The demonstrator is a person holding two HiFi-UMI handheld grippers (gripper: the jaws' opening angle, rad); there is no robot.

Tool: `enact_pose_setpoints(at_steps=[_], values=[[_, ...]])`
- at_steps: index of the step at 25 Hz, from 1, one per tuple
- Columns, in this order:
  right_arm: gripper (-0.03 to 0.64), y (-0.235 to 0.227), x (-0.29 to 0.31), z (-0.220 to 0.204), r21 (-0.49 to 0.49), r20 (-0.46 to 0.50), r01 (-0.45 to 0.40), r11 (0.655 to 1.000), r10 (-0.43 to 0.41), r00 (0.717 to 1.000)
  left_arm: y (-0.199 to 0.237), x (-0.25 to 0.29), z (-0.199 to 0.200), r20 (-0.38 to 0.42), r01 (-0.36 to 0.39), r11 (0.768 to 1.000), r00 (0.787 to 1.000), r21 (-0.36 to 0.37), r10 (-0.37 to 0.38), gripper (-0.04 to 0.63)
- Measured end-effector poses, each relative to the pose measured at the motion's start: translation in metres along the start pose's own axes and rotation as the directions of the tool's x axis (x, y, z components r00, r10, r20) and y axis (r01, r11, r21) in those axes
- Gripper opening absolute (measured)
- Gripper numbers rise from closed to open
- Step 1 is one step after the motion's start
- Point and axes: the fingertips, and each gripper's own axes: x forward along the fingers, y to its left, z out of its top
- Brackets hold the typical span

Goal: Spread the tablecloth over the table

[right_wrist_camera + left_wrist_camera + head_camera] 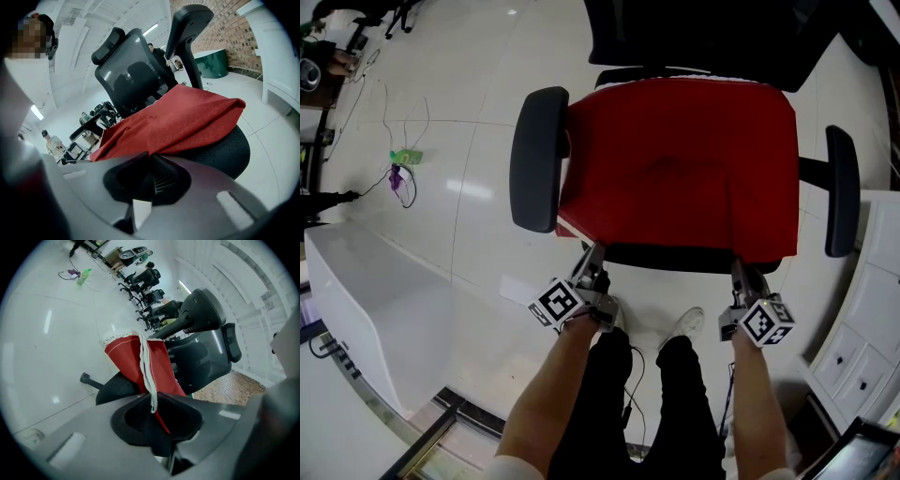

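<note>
Head view: a pale floor (pixel 469 112) surrounds a black office chair (pixel 539 159), its seat draped with the red cloth (pixel 675 169), which hangs over the front edge toward the person standing before it. A white cabinet (pixel 366 300) sits at the left. The left gripper (pixel 591 264) takes the cloth's near left corner; the left gripper view shows its jaws pinched on the white-trimmed hem (pixel 149 376), the cloth bunched and rising from them. The right gripper (pixel 739 272) meets the near right edge; the right gripper view shows its jaws clamped tight on the cloth's edge. A white shoe (pixel 686 325) shows between the arms. Far left on the floor lie a green object (pixel 406 156) and a dark cable (pixel 403 187).
</note>
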Motion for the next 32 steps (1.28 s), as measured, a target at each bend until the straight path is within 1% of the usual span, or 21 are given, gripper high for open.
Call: enact_pose_setpoints(at_steps=[1,3,5,6,7,9,11,13,14,15,18,20,21,23,27,30,31,32], values=[[0.015,0.000,0.000,0.000,-0.005,-0.001,0.003,1.000,-0.003,1.000,-0.003,-0.001,-0.001,-0.009,0.009,1.000,1.000,0.016,-0.009,0.035],[0.014,0.000,-0.002,-0.001,-0.017,0.000,0.007,1.000,-0.007,1.000,-0.011,-0.003,-0.003,-0.032,0.028,0.997,0.999,0.067,-0.025,0.029],[0.014,0.002,-0.005,0.001,-0.041,0.007,0.007,0.999,-0.007,1.000,-0.017,-0.007,-0.005,-0.048,0.022,0.989,0.999,0.144,-0.016,0.028],[0.014,0.004,-0.008,0.003,-0.057,0.015,0.007,0.998,-0.006,1.000,-0.020,-0.010,-0.005,-0.049,0.015,0.981,0.999,0.195,-0.005,0.026],[0.014,0.006,-0.011,0.007,-0.075,0.027,0.007,0.997,-0.005,1.000,-0.024,-0.013,-0.004,-0.046,0.008,0.968,0.999,0.251,0.004,0.026],[0.012,0.012,-0.019,0.018,-0.108,0.063,0.010,0.994,-0.003,0.998,-0.040,-0.020,0.004,-0.032,0.004,0.932,0.999,0.361,0.008,0.025],[0.012,0.020,-0.031,0.037,-0.131,0.112,0.016,0.991,-0.002,0.994,-0.063,-0.027,0.015,-0.014,0.004,0.882,1.000,0.472,0.003,0.025],[0.012,0.028,-0.049,0.058,-0.137,0.166,0.023,0.990,0.000,0.986,-0.090,-0.038,0.027,0.004,0.007,0.829,1.000,0.559,-0.012,0.025],[0.012,0.032,-0.060,0.069,-0.133,0.193,0.025,0.991,0.001,0.981,-0.105,-0.044,0.032,0.014,0.010,0.811,1.000,0.585,-0.022,0.025],[0.012,0.036,-0.071,0.080,-0.127,0.221,0.025,0.992,0.003,0.975,-0.119,-0.051,0.038,0.025,0.011,0.798,0.999,0.603,-0.032,0.025],[0.012,0.049,-0.105,0.114,-0.107,0.291,0.029,0.994,0.003,0.957,-0.157,-0.073,0.056,0.055,0.006,0.771,0.997,0.637,-0.053,0.025],[0.012,0.058,-0.126,0.133,-0.103,0.318,0.048,0.994,-0.013,0.948,-0.180,-0.087,0.063,0.057,0.007,0.749,0.997,0.663,-0.059,0.025],[0.012,0.063,-0.137,0.141,-0.104,0.327,0.058,0.993,-0.021,0.945,-0.190,-0.095,0.062,0.056,0.007,0.743,0.997,0.670,-0.059,0.025],[0.012,0.072,-0.161,0.156,-0.100,0.352,0.064,0.993,-0.025,0.936,-0.209,-0.111,0.057,0.055,0.011,0.741,0.996,0.672,-0.064,0.025],[0.012,0.095,-0.204,0.183,-0.055,0.418,0.017,0.998,0.007,0.909,-0.253,-0.143,0.055,0.080,0.027,0.760,0.991,0.649,-0.104,0.023],[0.012,0.106,-0.233,0.207,-0.024,0.460,-0.033,0.999,0.040,0.887,-0.285,-0.167,0.068,0.136,0.017,0.791,0.983,0.611,-0.126,0.023],[0.012,0.109,-0.243,0.216,-0.026,0.475,-0.049,0.998,0.055,0.878,-0.297,-0.175,0.074,0.152,0.021,0.792,0.978,0.611,-0.143,0.023],[0.012,0.113,-0.253,0.225,-0.031,0.490,-0.064,0.997,0.071,0.869,-0.310,-0.183,0.079,0.163,0.029,0.785,0.973,0.619,-0.164,0.023]])
